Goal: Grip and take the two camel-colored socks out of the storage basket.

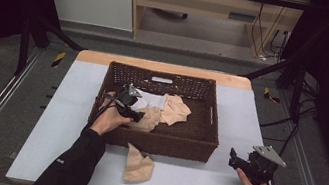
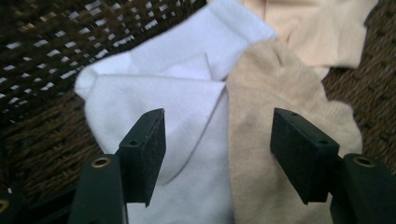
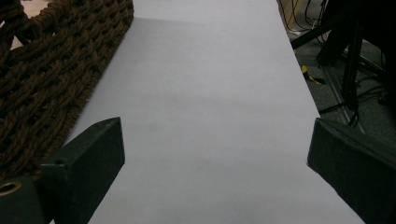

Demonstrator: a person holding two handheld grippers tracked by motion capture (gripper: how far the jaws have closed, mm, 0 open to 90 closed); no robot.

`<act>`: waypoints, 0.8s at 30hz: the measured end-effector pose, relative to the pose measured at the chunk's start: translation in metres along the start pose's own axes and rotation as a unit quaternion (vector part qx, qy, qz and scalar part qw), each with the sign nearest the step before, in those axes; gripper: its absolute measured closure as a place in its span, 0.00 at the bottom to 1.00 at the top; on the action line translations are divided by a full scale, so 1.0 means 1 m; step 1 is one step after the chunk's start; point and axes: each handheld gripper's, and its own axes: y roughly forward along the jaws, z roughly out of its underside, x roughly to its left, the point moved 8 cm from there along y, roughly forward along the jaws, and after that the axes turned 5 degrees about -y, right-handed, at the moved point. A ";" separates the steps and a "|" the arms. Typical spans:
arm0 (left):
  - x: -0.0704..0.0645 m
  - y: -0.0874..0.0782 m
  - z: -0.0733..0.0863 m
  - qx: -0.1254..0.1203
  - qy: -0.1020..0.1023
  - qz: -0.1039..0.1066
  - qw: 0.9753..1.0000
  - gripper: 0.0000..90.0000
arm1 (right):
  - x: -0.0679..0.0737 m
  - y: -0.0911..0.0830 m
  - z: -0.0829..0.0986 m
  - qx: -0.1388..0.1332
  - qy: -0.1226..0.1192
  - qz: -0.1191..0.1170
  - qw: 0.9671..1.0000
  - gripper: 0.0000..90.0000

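Left gripper [image 2: 218, 154] inside the basket [image 1: 154, 143], jaws spread over white sock [image 2: 154, 93] and beige sock [image 2: 280, 140], probably lining up a pick. Right gripper [image 3: 215, 177] beside basket, jaws wide, empty, waiting.

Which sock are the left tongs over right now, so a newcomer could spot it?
Find the brown wicker basket in the middle of the table. At its left end the left tongs hang open over a small heap of socks. The white sock under the jaws is the one: its neighbours, the beige sock and the peach sock, are coloured.
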 end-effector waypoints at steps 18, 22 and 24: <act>-0.008 0.009 0.011 0.070 0.019 0.041 0.996 0.76 | 0.000 0.000 0.000 0.001 0.001 0.001 1.000 0.05; -0.009 0.006 0.011 0.074 0.026 0.045 0.996 0.94 | 0.000 0.000 0.000 0.000 0.001 0.000 1.000 0.05; -0.009 0.004 0.009 0.069 0.023 0.046 0.996 0.97 | -0.001 0.000 0.000 0.000 0.000 0.001 1.000 0.05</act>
